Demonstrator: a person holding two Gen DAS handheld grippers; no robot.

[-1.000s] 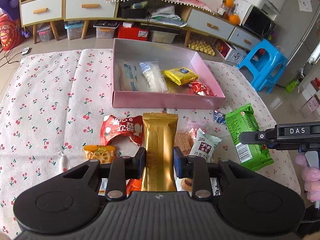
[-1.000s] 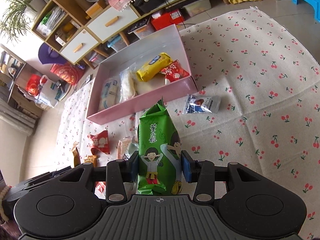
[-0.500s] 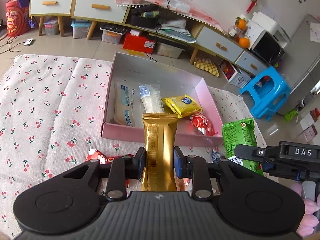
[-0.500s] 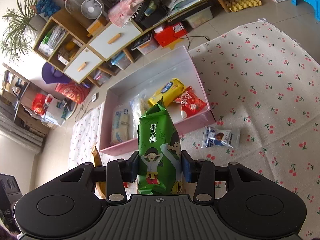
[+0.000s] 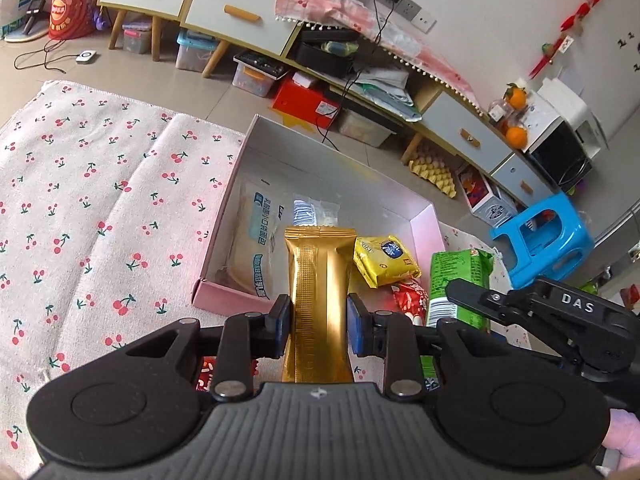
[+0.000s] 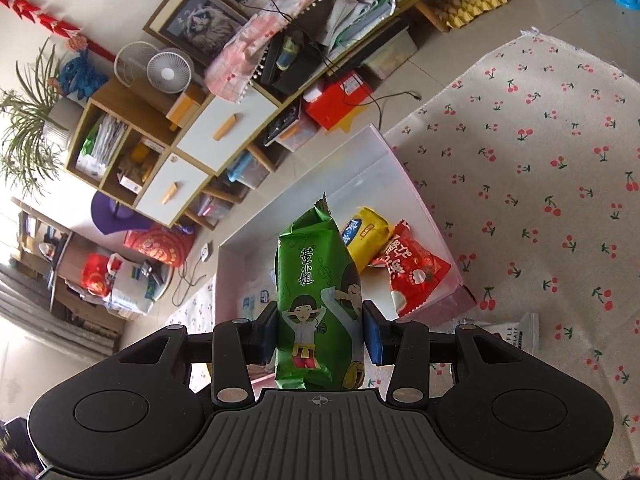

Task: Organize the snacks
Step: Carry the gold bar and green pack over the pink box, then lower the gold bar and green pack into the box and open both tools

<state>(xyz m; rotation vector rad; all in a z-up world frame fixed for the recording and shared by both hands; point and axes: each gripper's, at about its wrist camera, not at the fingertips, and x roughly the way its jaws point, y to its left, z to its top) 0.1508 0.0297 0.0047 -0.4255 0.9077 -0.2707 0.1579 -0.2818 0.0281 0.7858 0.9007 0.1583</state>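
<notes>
My left gripper (image 5: 318,326) is shut on a gold snack bar (image 5: 320,280) and holds it above the near wall of the pink box (image 5: 224,300). My right gripper (image 6: 320,336) is shut on a green snack pack (image 6: 316,280), held over the same box (image 6: 404,168); this pack also shows in the left wrist view (image 5: 456,284). Inside the box lie a white bread pack (image 5: 256,240), a clear pack (image 5: 308,212), a yellow pack (image 5: 384,260) and a red pack (image 6: 412,268).
The box sits on a cherry-print cloth (image 5: 100,200). A white snack pack (image 6: 516,332) lies on the cloth right of the box. A red pack (image 5: 206,376) lies under my left gripper. A blue stool (image 5: 544,236) and low cabinets (image 5: 224,12) stand beyond.
Both grippers have moved forward from the loose snacks on the cloth to the pink box, each carrying its snack. The box now fills more of both views.
</notes>
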